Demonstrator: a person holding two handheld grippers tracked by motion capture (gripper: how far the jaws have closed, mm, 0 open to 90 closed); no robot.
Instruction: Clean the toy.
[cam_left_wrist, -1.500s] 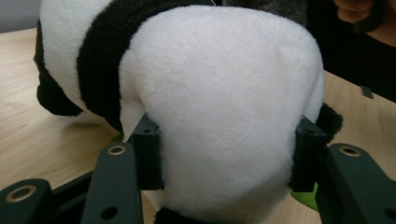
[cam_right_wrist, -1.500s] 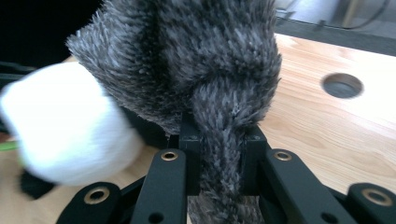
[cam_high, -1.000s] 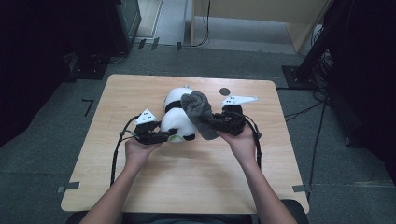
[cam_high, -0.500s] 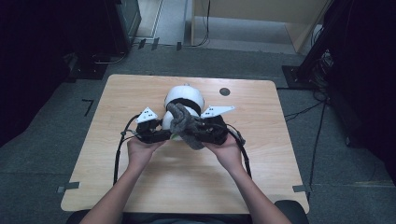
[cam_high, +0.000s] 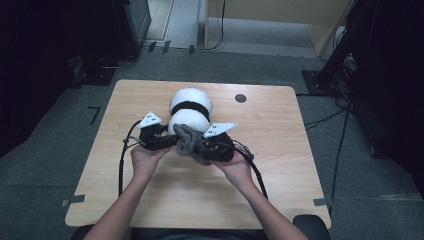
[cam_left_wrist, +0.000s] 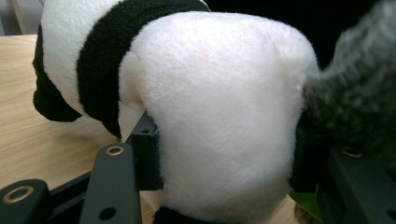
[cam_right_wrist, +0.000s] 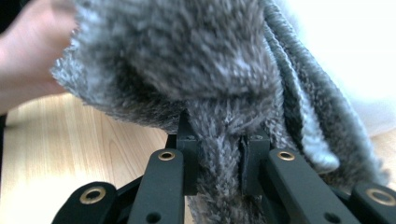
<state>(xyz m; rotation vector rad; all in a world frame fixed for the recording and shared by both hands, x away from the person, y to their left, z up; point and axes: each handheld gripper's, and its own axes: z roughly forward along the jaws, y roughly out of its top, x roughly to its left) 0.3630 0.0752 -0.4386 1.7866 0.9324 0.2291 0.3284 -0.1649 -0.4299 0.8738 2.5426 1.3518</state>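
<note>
A white-and-black plush panda (cam_high: 190, 112) lies mid-table; a fuzzy grey cloth (cam_high: 189, 142) bunches against its near end.

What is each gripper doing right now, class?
Left gripper: shut on the panda.
Right gripper: shut on the grey cloth.

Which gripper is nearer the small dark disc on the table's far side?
Right. The right gripper, clamped on the grey fuzzy cloth, lies nearer the disc; the left gripper, gripping the panda plush, sits farther left.
</note>
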